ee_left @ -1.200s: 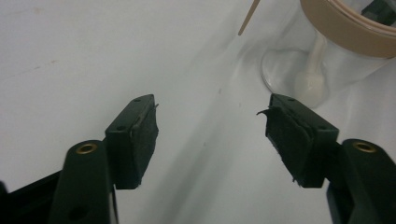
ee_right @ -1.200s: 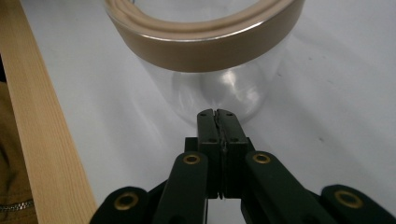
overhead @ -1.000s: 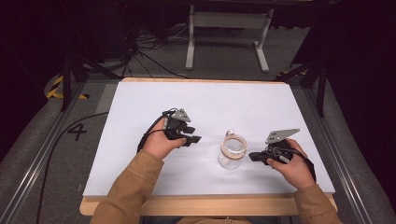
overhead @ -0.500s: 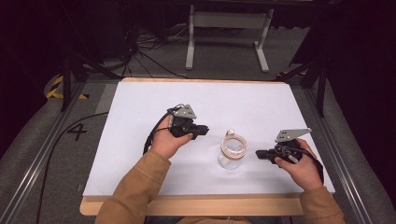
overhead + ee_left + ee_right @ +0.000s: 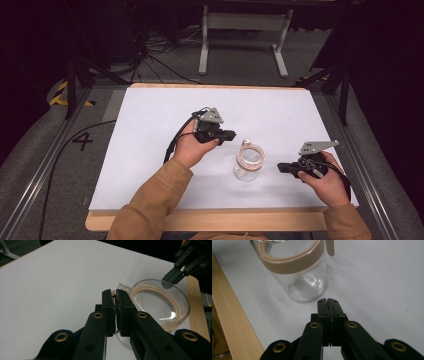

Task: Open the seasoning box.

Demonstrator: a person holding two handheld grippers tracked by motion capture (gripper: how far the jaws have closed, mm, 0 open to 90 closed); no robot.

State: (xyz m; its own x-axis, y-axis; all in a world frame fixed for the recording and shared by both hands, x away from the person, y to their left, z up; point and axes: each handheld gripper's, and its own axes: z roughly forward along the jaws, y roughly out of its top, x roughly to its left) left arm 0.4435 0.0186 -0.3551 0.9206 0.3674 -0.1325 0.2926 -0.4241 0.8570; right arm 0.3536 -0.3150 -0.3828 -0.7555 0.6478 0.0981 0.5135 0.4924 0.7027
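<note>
In the high view, a black cable (image 5: pixel 47 170) runs down the grey floor at the far left of the frame, beside a painted numeral 4 (image 5: pixel 82 141). The white table (image 5: pixel 150 120) fills the middle of the frame, with a pale wooden edge (image 5: pixel 210 220) along its bottom.

Left of centre, the person's left hand (image 5: pixel 192 147), in a tan sleeve (image 5: pixel 150 205), holds the left gripper (image 5: pixel 229 134) above the table, its jaws pointing toward the right of the frame. The left gripper view shows those jaws pressed together with nothing between them, their tips just short of the jar's rim.

Just right of centre stands a clear glass jar (image 5: pixel 248 161), upright on the table, with a tan band around its open mouth. In the left gripper view the jar (image 5: pixel 162 302) sits at centre right, seen from above. In the right gripper view the jar (image 5: pixel 297 270) fills the upper left, and a tan tab (image 5: pixel 330 247) hangs beside its band.

At the lower right of the high view, the right hand (image 5: pixel 327 180) holds the right gripper (image 5: pixel 282 167), aimed toward the left of the frame at the jar and near it but apart. The right gripper view shows its jaws closed flat against each other, holding nothing, with their tips just short of the jar's base.

At the top of the high view, a grey metal stand (image 5: pixel 242 22) sits on the floor beyond the table
</note>
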